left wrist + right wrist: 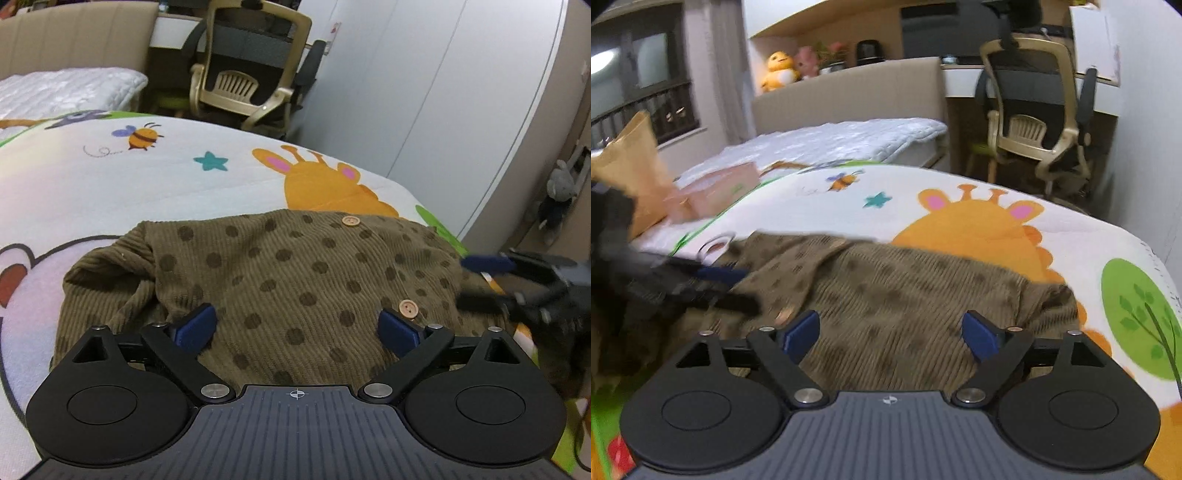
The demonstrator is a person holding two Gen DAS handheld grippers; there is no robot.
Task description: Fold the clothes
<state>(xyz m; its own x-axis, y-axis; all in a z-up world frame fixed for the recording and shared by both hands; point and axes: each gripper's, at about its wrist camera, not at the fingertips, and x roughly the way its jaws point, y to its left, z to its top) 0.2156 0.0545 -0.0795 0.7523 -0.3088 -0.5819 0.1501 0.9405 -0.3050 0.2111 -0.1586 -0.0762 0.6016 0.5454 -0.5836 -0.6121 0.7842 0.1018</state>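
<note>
Lying on the cartoon-printed white bed quilt (110, 184) is one olive-brown ribbed corduroy garment with darker polka dots (288, 266), partly bunched, its buttoned front up and a sleeve crumpled at about 9 o'clock in the left wrist view. Two round wooden buttons show, one (351, 220) at 12 o'clock and one (408, 308) at 3 o'clock near the pad. The left gripper (297, 328) hovers over the near hem, its blue pads spread wide and holding nothing; the right gripper (888, 334) is likewise wide and empty above the cloth. By my reading the fold is just beginning, still at the smoothing stage. Next each pair of fingers likely must close on an edge or sleeve and draw it flat. Beyond the quilt stands one beige mesh-backed office chair (251, 70).
</note>
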